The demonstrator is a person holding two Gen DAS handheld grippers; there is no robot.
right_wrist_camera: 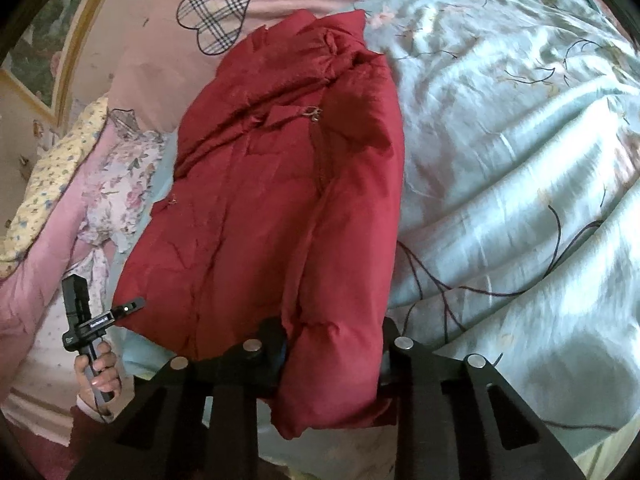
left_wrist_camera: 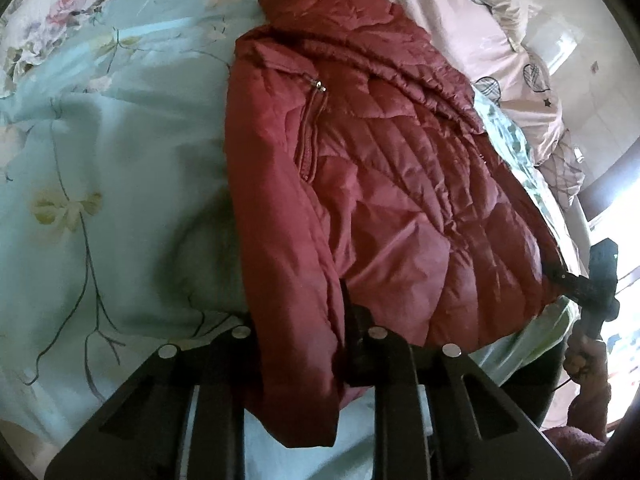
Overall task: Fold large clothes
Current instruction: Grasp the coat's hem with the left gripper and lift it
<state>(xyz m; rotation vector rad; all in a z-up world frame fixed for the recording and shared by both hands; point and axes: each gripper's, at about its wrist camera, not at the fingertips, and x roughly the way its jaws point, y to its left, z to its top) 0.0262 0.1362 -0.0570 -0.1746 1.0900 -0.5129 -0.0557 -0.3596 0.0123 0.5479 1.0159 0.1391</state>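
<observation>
A dark red quilted jacket lies on a pale blue floral bedspread, collar far, hem near. It shows in the right wrist view too. My left gripper has its fingers either side of the hem's left corner, which drapes over it. My right gripper holds the hem's right corner between its fingers in the same way. Each gripper also shows in the other's view, at the jacket's hem corner: the right one, the left one.
A pink quilt with plaid hearts lies behind the jacket. Floral pillows sit at the left. The blue bedspread spreads to the right. A framed picture hangs at the far left.
</observation>
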